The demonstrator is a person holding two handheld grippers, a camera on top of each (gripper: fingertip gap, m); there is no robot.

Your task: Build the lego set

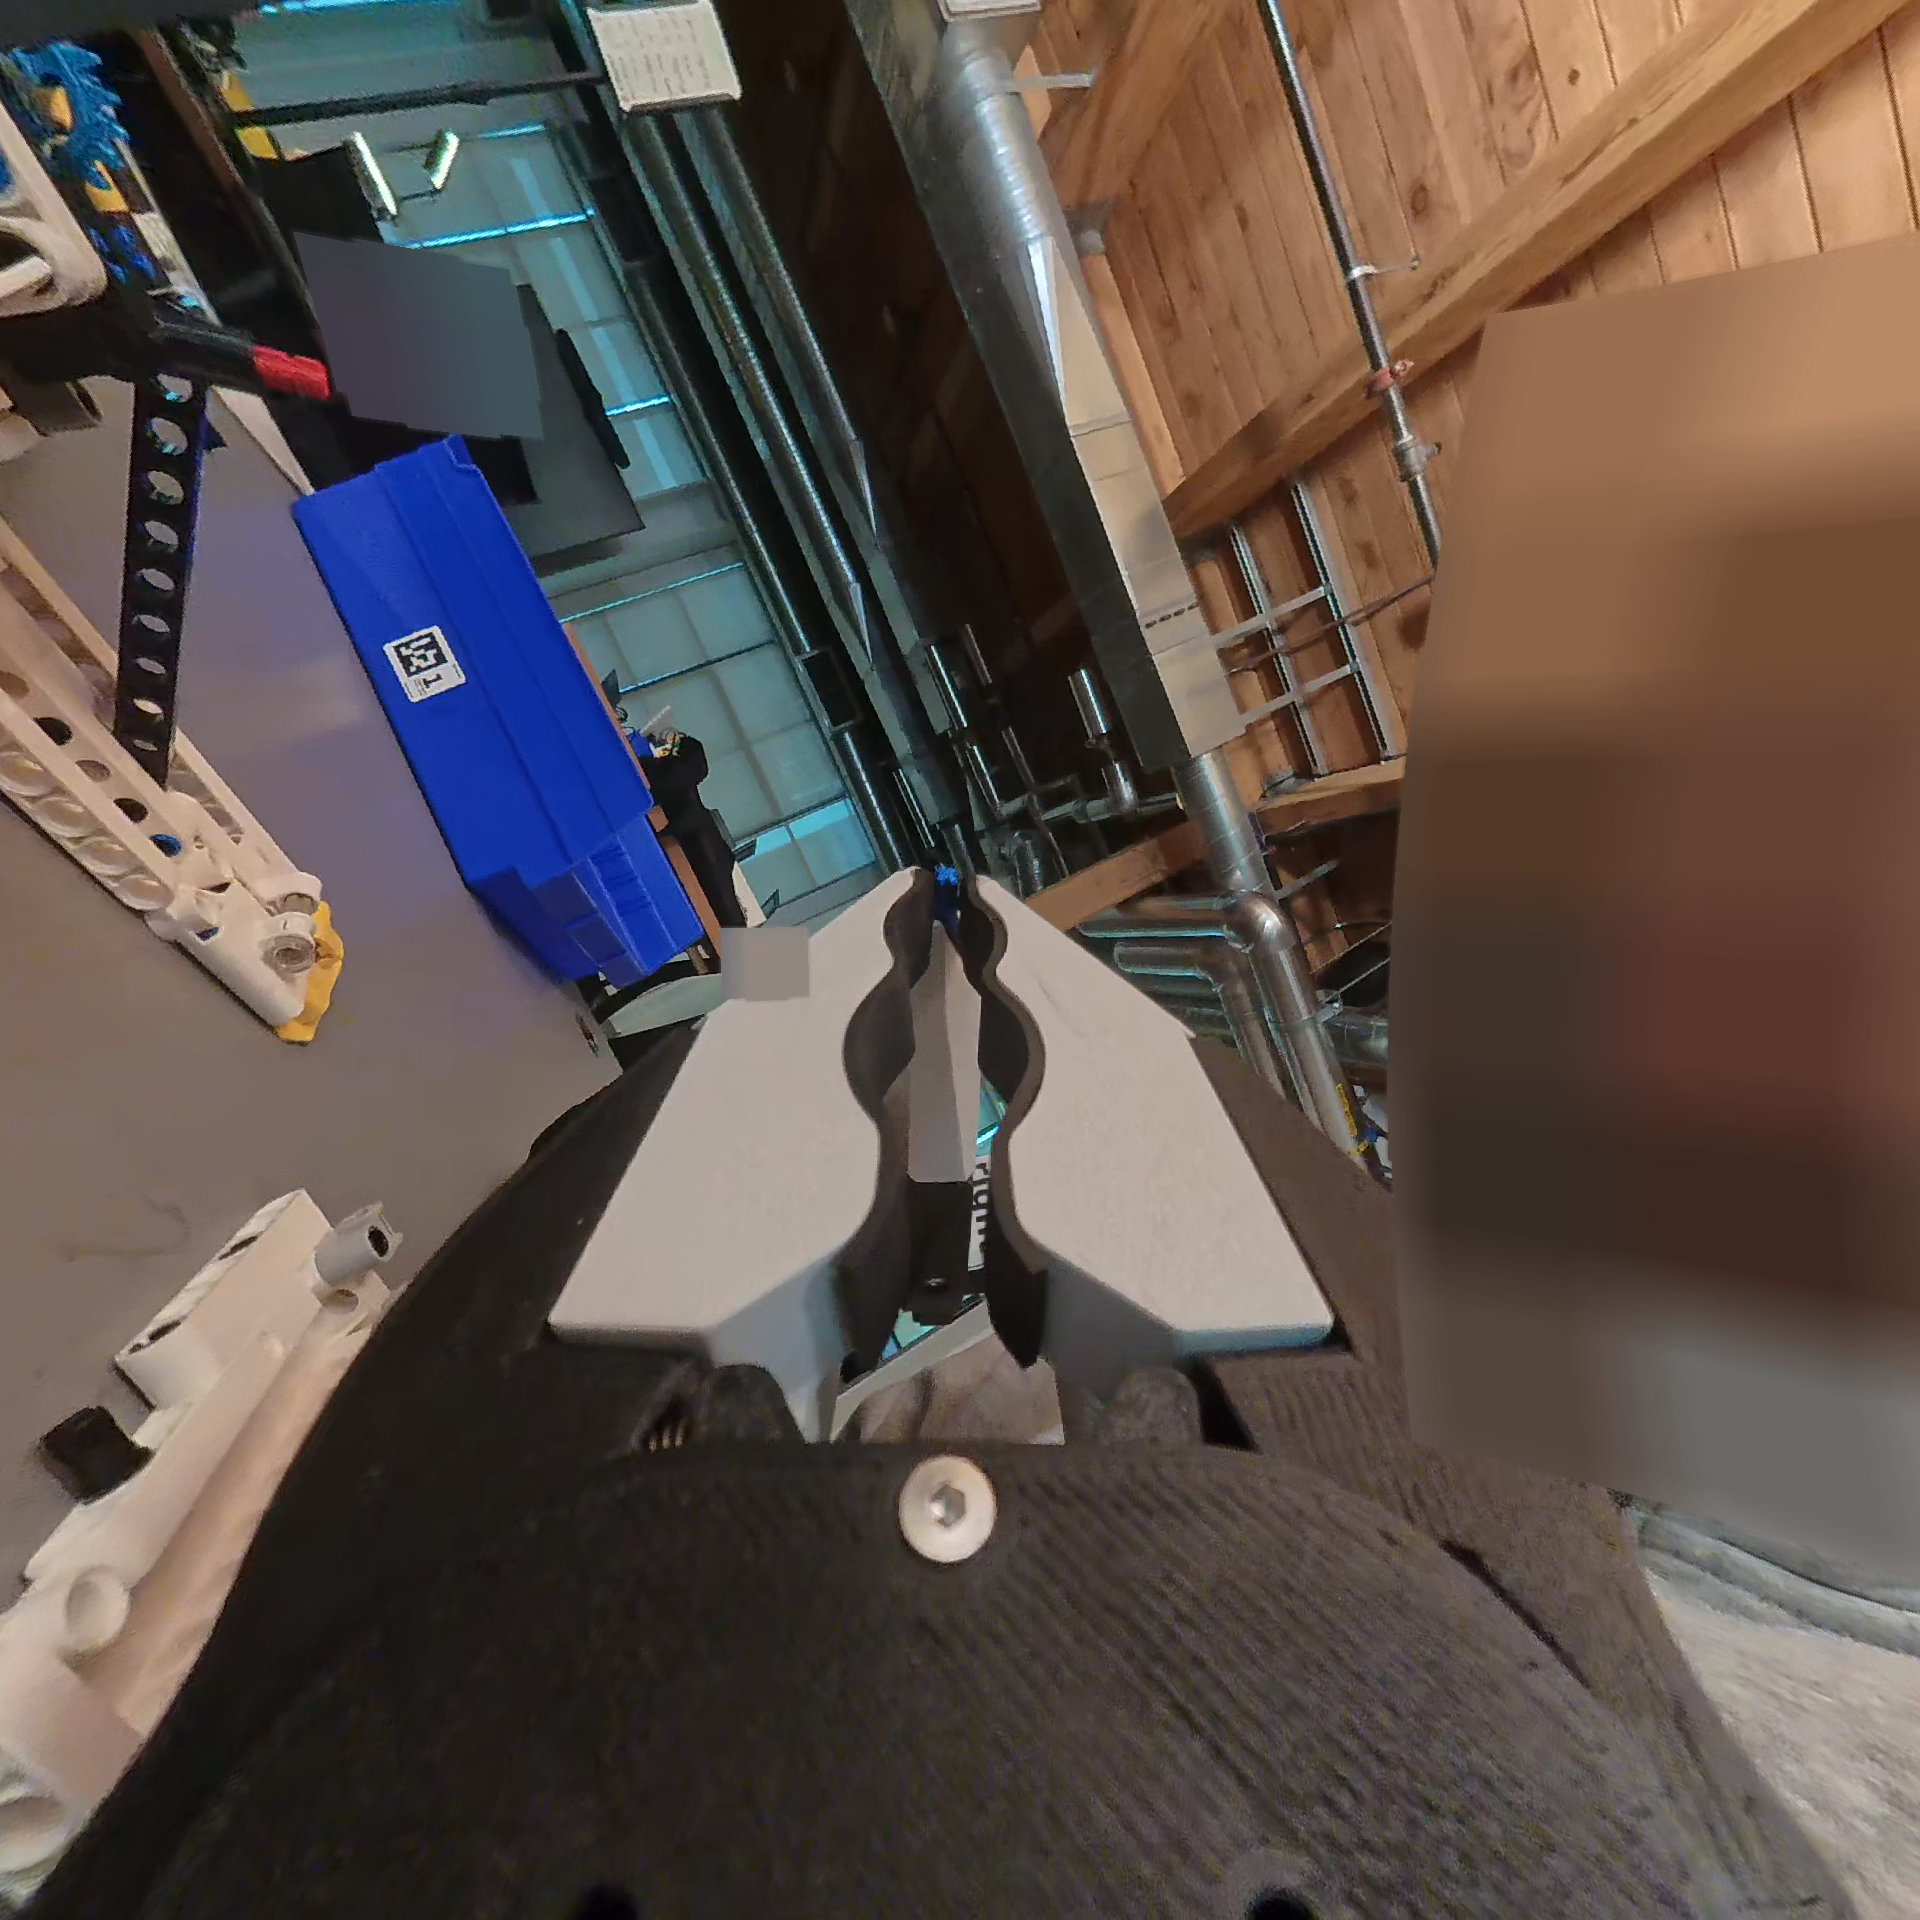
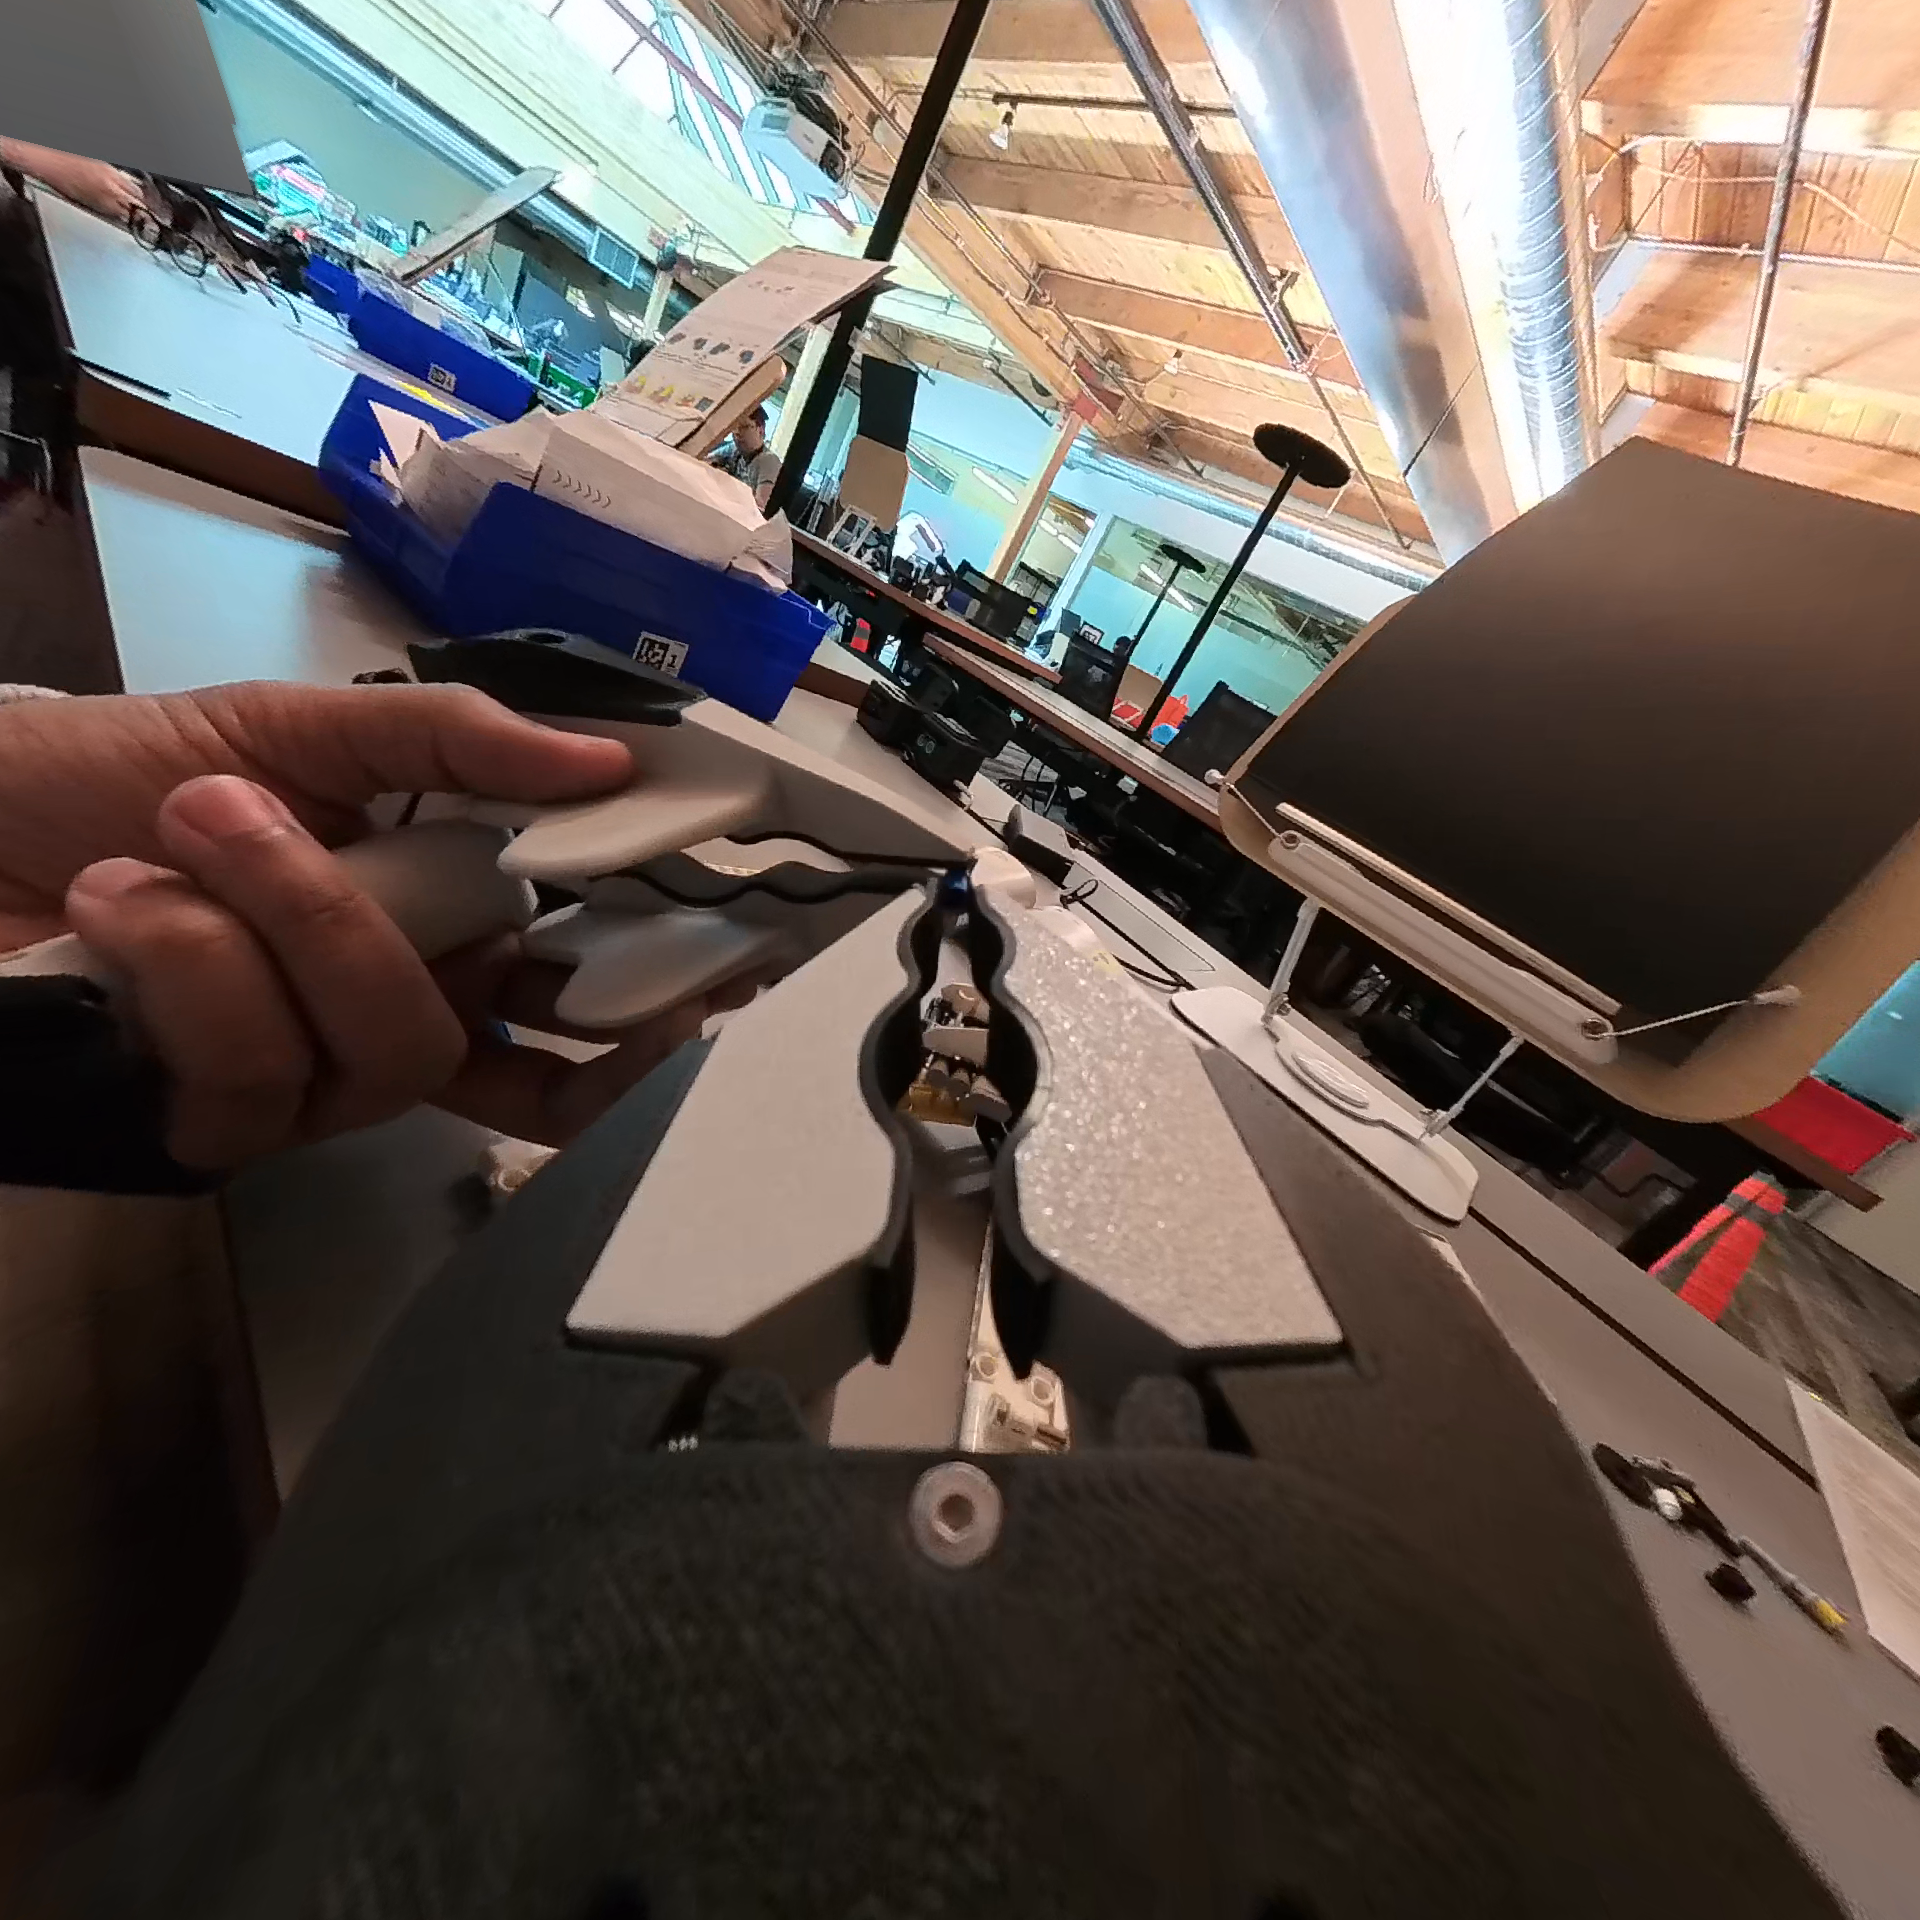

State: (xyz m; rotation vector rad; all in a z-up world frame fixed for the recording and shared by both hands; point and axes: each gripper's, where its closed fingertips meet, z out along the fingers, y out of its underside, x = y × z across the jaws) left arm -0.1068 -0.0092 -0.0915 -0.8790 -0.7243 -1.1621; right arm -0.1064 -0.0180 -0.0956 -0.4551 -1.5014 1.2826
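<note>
My left tongs (image 1: 948, 896) and right tongs (image 2: 954, 902) meet tip to tip, and each pair is pinched on the same small blue pin (image 2: 952, 889). It shows only as a dark blue nub at the fingertips in both wrist views, so I cannot make out its full shape. Through the left view a grey and black piece also sits in the gap behind the tips; I cannot tell what it is. In the right view the left tongs come in from the left, held by a person's hand (image 2: 260, 914), index finger stretched along the grey shell.

The rest of the lego set lies on the grey tabletop (image 1: 260, 1091). A long white beam assembly (image 1: 135, 810) with round holes and a yellow end lies at the left edge, with a black perforated beam (image 1: 156, 582) leaning across it. Another white assembly (image 1: 187, 1382) sits nearer, partly hidden by the tongs' black body.

A blue bin (image 2: 582, 582) stuffed with white paper bags stands on the tabletop beyond the hand, with an instruction booklet (image 2: 748, 332) propped up behind it. To the right is a tilted dark tablet (image 2: 1558, 748) on a white stand. Small black parts and a pen (image 2: 1792, 1590) lie at lower right, well apart from the tongs.
</note>
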